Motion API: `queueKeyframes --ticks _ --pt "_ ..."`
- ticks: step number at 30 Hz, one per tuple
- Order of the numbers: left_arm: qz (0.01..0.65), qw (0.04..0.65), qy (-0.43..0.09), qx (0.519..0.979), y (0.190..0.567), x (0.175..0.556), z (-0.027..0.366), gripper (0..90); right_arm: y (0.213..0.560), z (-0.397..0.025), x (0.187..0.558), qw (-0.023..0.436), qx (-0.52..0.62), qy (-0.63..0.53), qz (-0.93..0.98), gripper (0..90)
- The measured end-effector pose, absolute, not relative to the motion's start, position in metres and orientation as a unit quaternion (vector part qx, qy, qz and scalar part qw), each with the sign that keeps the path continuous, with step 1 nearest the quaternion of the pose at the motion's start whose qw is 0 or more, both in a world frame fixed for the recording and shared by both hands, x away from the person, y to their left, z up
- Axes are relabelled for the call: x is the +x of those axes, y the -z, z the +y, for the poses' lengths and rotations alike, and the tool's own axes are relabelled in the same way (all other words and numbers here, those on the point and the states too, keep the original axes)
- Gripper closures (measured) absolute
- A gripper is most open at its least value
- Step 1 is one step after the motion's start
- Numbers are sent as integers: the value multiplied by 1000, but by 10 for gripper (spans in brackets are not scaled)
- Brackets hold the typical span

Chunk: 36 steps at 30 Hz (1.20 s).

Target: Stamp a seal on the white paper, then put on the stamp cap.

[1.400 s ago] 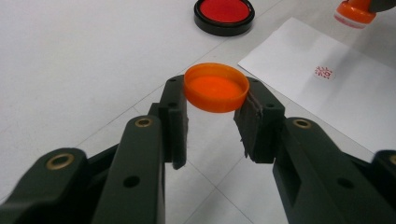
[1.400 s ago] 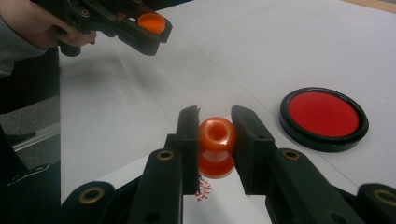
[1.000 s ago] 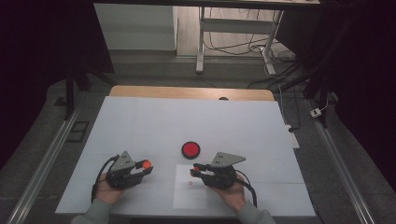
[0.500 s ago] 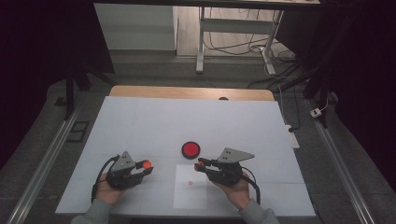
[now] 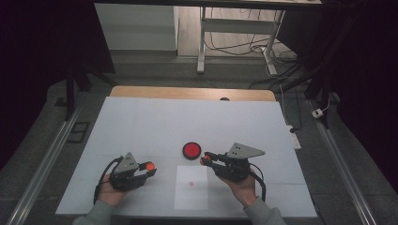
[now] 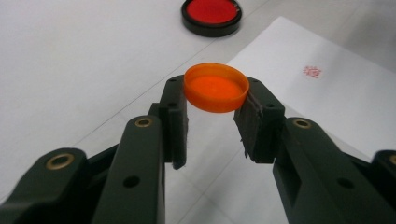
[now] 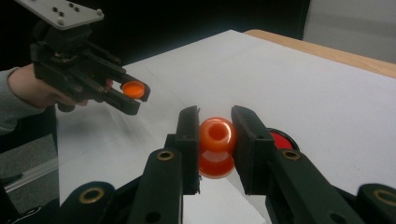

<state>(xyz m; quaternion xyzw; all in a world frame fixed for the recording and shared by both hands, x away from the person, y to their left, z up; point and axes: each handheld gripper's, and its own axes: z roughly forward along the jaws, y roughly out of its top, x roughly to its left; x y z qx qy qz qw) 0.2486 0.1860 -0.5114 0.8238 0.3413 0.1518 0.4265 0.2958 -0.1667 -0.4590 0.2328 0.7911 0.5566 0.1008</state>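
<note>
My left gripper [image 6: 215, 109] pinches an orange cap [image 6: 216, 93] by its rim, held clear of the white table [image 5: 141, 126]. My right gripper [image 7: 215, 135] clamps an orange stamp [image 7: 217, 145], its lower end hidden between the jaws. At twelve o'clock sits a red ink pad [image 5: 191, 150]; the paper sheet [image 5: 191, 187] carries a red mark [image 6: 312, 71] too small to read.

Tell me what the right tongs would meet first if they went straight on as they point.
Probably the red pad: it lies just beyond the right tongs, which hold an orange stamp. Whether they'd pass above it is unclear.
</note>
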Motion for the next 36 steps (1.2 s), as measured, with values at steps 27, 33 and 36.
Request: queueKeyframes --ticks 27,33,36 --pt "311 433 -146 833 506 247 165 641 457 -167 296 101 229 -555 794 723" --pt "309 434 -145 833 506 248 162 641 458 -166 296 101 227 -554 795 723" --pt "308 435 -145 834 505 248 160 641 458 -165 295 103 226 -558 792 723"
